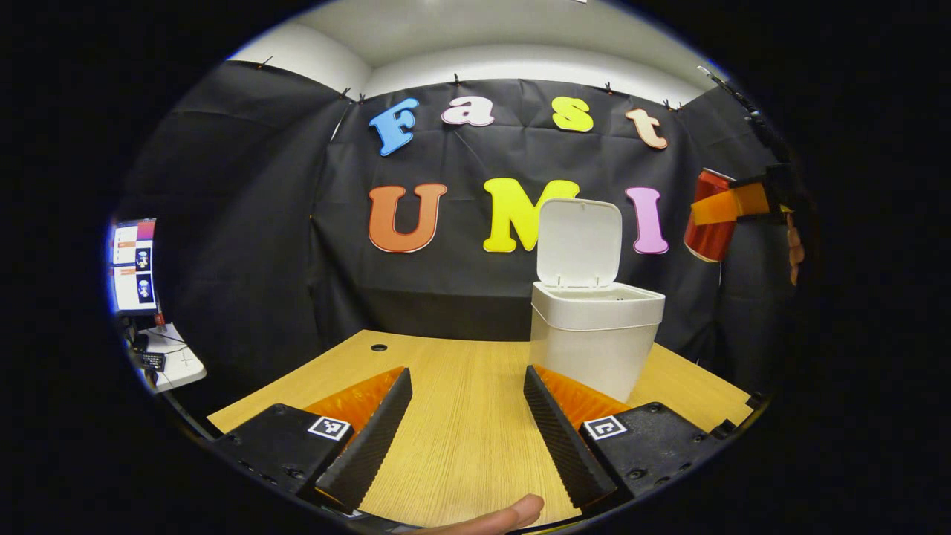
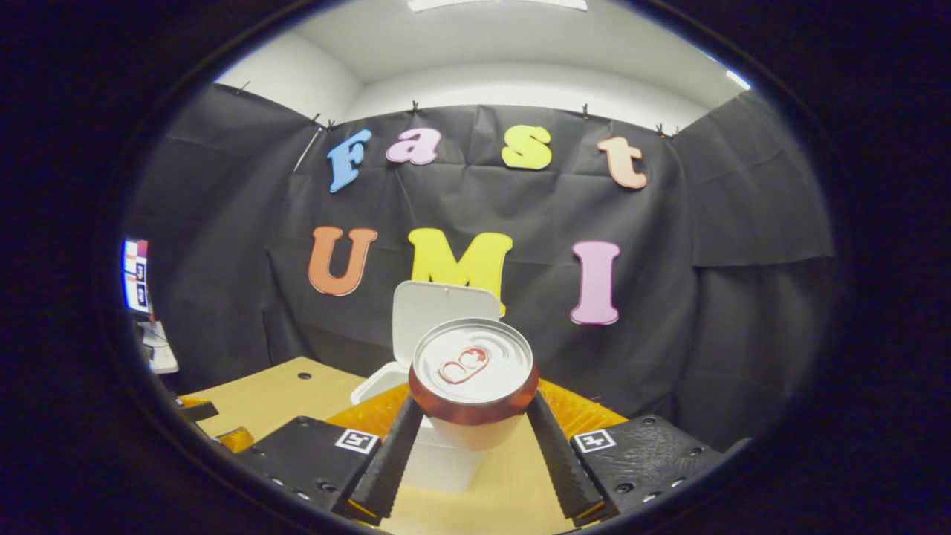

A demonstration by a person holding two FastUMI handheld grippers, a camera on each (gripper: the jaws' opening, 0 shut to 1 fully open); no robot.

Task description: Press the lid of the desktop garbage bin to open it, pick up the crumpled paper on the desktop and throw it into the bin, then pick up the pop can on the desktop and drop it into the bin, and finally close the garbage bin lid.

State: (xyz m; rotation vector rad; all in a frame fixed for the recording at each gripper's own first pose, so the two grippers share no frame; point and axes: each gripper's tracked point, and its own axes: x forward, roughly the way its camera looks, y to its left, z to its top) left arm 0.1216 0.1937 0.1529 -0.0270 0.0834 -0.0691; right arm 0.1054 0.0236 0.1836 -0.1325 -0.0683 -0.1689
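Observation:
The white garbage bin (image 1: 594,338) stands on the wooden desk (image 1: 453,416) with its lid (image 1: 579,241) swung upright. My left gripper (image 1: 468,386) hovers low over the desk, open and holding nothing, just left of the bin. High at the right, the red pop can (image 1: 709,215) is clamped in my right gripper (image 1: 732,204), above and to the right of the bin. In the right gripper view the pop can (image 2: 473,370) shows its silver top, with my right gripper (image 2: 473,416) shut on its sides. The bin (image 2: 438,416) and raised lid (image 2: 438,312) sit behind and below it.
A side table with a monitor (image 1: 135,264) stands at the far left beyond the desk edge. A cable hole (image 1: 379,347) marks the desk's far left part. A fingertip (image 1: 513,513) shows at the bottom of the left gripper view.

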